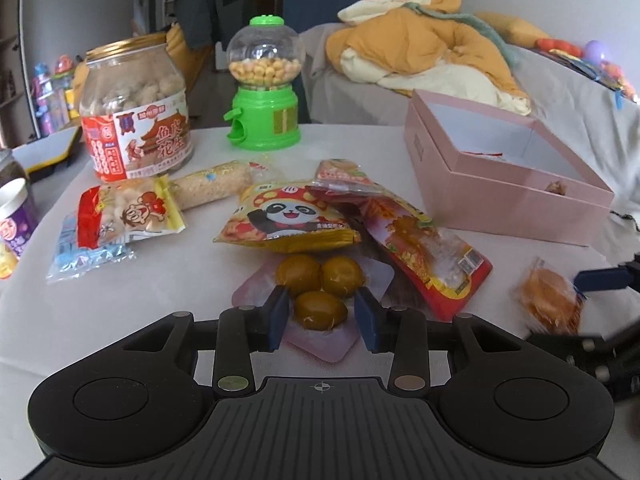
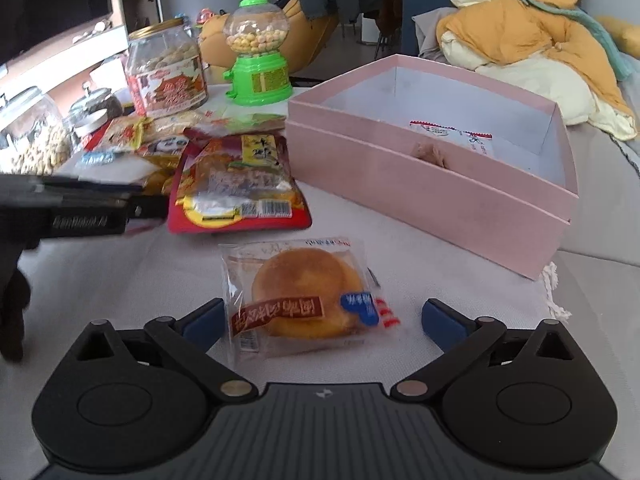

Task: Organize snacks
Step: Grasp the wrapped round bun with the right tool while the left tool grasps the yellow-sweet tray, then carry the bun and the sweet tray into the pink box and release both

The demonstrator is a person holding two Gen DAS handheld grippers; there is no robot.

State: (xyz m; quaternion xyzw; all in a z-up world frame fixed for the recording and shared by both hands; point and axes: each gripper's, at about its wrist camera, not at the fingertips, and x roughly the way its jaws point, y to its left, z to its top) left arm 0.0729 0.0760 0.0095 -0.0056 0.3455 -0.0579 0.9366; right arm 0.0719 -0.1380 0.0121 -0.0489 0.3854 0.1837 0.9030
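A pink pack of three brown eggs [image 1: 320, 292] lies on the white table. My left gripper [image 1: 322, 312] is open, its blue pads on either side of the nearest egg, not squeezing it. My right gripper [image 2: 324, 316] is open wide around a wrapped round cake [image 2: 308, 292], pads apart from the wrapper; the cake also shows in the left wrist view [image 1: 550, 296]. The open pink box [image 2: 432, 184] stands behind it and holds a few small packets [image 2: 452, 134]. It also shows in the left wrist view [image 1: 508, 196].
A panda snack bag [image 1: 286, 216], a red packet [image 1: 424, 248], a rice bar [image 1: 216, 184] and a peanut bag [image 1: 128, 212] lie mid-table. A big peanut jar [image 1: 136, 108] and green candy dispenser [image 1: 264, 84] stand behind. Bedding [image 1: 420, 48] lies beyond.
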